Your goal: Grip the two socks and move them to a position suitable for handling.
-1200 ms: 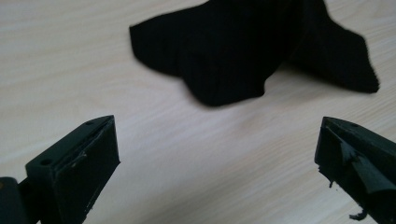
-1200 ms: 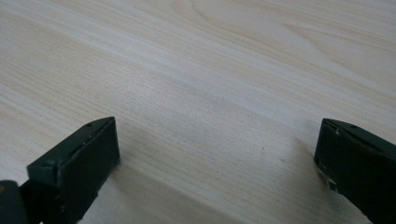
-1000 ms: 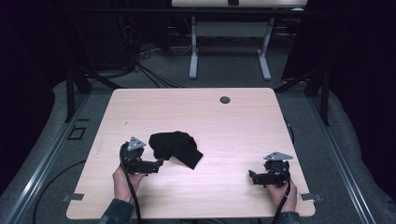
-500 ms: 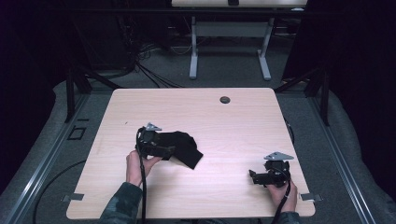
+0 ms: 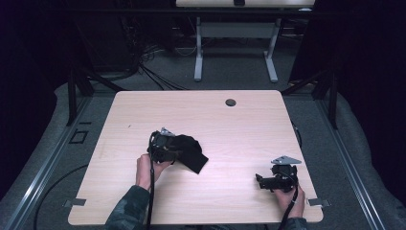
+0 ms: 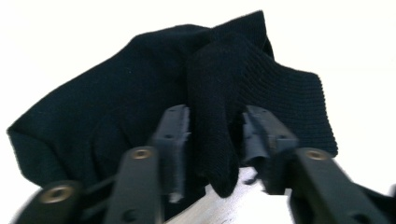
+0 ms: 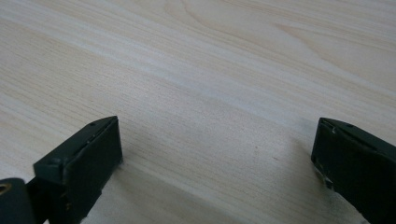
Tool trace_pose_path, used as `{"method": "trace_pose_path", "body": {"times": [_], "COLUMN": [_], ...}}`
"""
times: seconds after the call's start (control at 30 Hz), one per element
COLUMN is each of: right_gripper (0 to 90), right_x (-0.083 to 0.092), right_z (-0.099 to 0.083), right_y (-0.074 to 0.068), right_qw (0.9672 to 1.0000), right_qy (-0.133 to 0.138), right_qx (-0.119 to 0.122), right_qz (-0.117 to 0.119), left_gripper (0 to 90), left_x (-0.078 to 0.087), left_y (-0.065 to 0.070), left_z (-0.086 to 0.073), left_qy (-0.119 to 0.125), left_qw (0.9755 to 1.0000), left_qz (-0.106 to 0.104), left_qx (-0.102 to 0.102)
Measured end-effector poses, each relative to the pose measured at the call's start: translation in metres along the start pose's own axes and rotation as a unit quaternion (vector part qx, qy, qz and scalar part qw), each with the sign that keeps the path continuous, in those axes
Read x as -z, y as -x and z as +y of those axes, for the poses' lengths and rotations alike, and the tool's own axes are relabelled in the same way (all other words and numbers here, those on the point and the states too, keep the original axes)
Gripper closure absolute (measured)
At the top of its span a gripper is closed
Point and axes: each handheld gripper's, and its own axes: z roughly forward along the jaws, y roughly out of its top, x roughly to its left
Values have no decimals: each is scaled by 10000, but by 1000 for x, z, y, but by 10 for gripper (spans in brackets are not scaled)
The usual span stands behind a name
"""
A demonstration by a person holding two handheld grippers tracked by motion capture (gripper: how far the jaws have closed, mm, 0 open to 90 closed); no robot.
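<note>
High view first: a light wood table (image 5: 239, 124) with a crumpled black knit cloth (image 5: 191, 152) lying a bit left of the middle, nearer the person's edge than the far one. The left gripper (image 5: 165, 145) is right up against the cloth's left side, held by the left hand (image 5: 146, 167), with its cable (image 5: 151, 201) trailing back down along a camo-patterned sleeve (image 5: 127, 213). Left gripper view is the good one here: the black knit cloth (image 6: 177, 107) bunches up right in front of the camera, and one narrow fold of it hangs down between the two jaws of the left gripper (image 6: 215, 140). The jaws stand apart with a gap on each side of that fold, so they're straddling it rather than pinching it, at least as far as I can see. You can make out the ribbed knit texture on the right part of the cloth pretty clearly. Over on the other side, the right gripper (image 5: 261, 180) sits near the table's front right corner, well apart from the cloth, held by the right hand (image 5: 289, 194), with the grey three-cornered plate (image 5: 285, 160) on top. Right gripper view shows the right gripper (image 7: 217, 144) with its jaws spread wide, just bare wood grain between them, tips low over or on the tabletop, can't tell which. There's also a small dark round grommet (image 5: 231, 102) near the far edge of the table.
</note>
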Motion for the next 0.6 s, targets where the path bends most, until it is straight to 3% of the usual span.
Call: {"method": "trace_pose_path", "body": {"times": [0.07, 0.13, 0.43, 0.6], "right_gripper": [12, 12, 12, 12], "right_x": [0, 0, 0, 0], "right_z": [0, 0, 0, 0], "right_y": [0, 0, 0, 0], "right_qw": [10000, 10000, 10000, 10000], "right_qy": [1, 1, -1, 1], "right_qx": [1, 1, 0, -1], "right_qz": [-3, 2, -2, -1], "left_gripper": [805, 833, 848, 848], "left_x": [-1, 1, 22, 41], "left_y": [4, 6, 16, 31], "left_z": [-2, -3, -7, -13], "left_qy": [100, 121, 242, 341], "left_qw": [9999, 9999, 9997, 9993], "left_qz": [6, 14, 25, -28], "left_qx": [-63, -104, -91, -142]}}
